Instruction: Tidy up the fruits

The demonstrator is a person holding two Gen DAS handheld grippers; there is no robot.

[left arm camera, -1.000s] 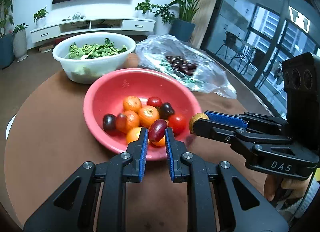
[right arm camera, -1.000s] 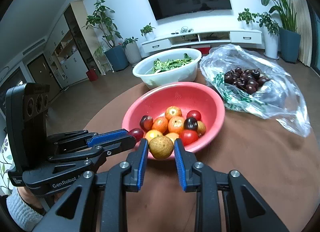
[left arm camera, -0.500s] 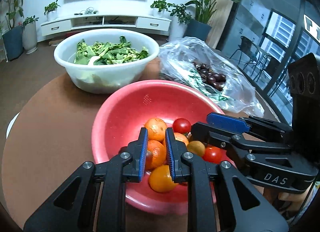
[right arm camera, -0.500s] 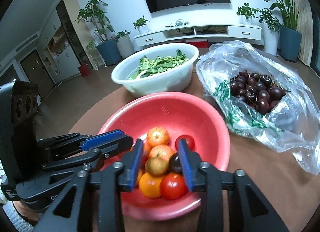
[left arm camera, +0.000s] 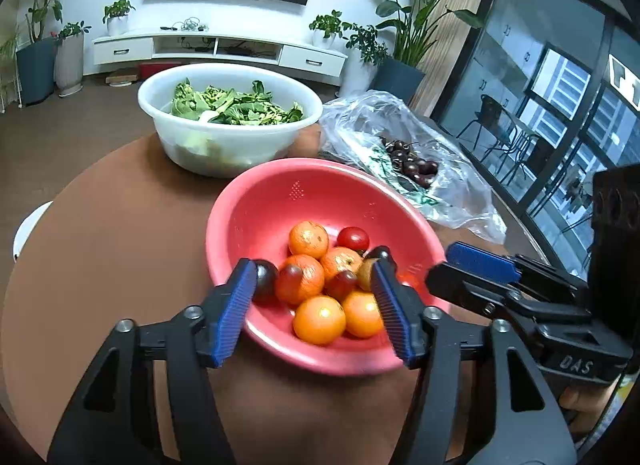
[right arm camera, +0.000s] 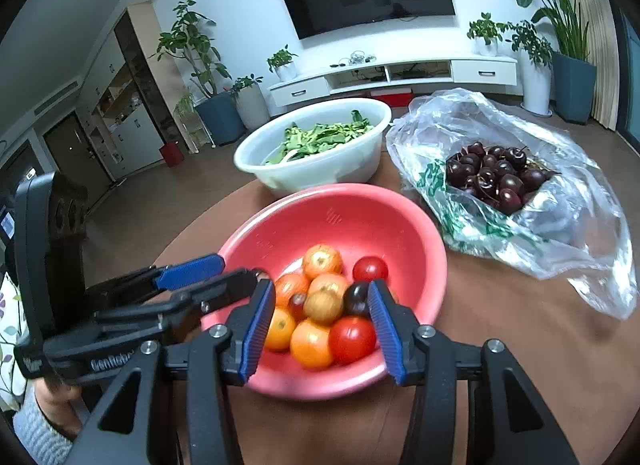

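**A:** Where did your grippers stand?

**B:** Your left gripper (left arm camera: 314,295) hung over the near rim of the pink bowl (left arm camera: 256,201), its jaws just opened wide, nothing clamped. Your right gripper (right arm camera: 322,315) hung over the same rim beside it, its jaws also just opening and gripping nothing.

**A:** And what did the bowls hold?

**B:** The pink bowl held the fruit pile (left arm camera: 328,277): oranges, red tomatoes, dark plums and a brownish round fruit (right arm camera: 323,307), all heaped at the near side, right below both pairs of fingers. Behind it your white bowl (left arm camera: 224,145) held green leaves (left arm camera: 236,105). To the right, a clear plastic bag (right arm camera: 560,201) lay open on the brown table (left arm camera: 112,233) with dark cherries (right arm camera: 494,177) inside.

**A:** How did the fruit look?

**B:** Glossy and whole; some of it blurred.
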